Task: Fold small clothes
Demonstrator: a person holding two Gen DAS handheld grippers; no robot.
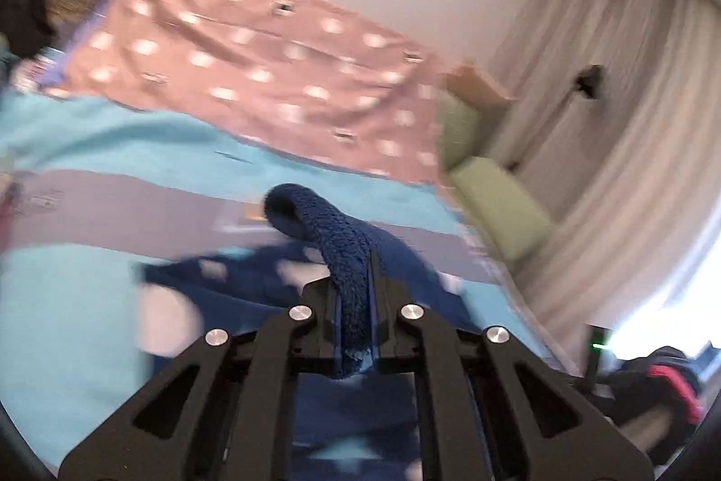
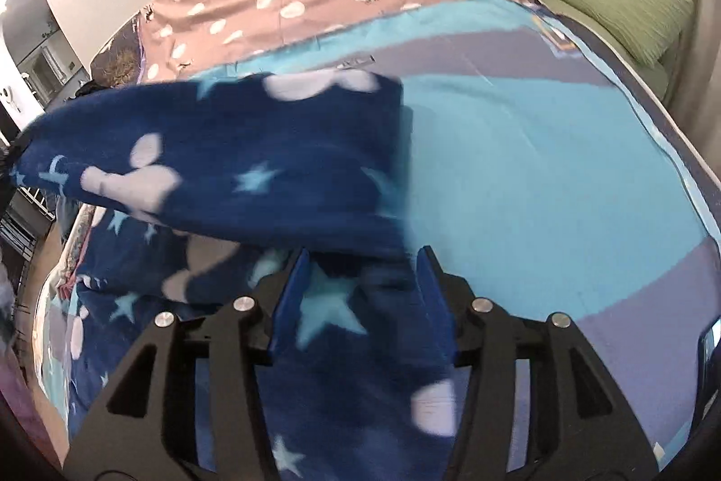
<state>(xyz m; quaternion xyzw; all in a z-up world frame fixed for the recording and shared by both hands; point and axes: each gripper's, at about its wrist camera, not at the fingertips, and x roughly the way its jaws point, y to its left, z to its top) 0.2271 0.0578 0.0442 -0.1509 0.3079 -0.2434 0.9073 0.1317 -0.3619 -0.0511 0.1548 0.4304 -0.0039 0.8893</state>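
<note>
Left gripper (image 1: 356,300) is clamped on a bunched edge of the navy star-print fleece (image 1: 333,242); the pinched strip is seen running straight ahead from the jaws and curling over at its tip. Right gripper (image 2: 360,291) is held apart, pads not pressing, fleece (image 2: 252,165) beneath it. The fleece is spread over the blue-striped bedspread (image 2: 540,165), one fold lifted toward the left in the right wrist view.
</note>
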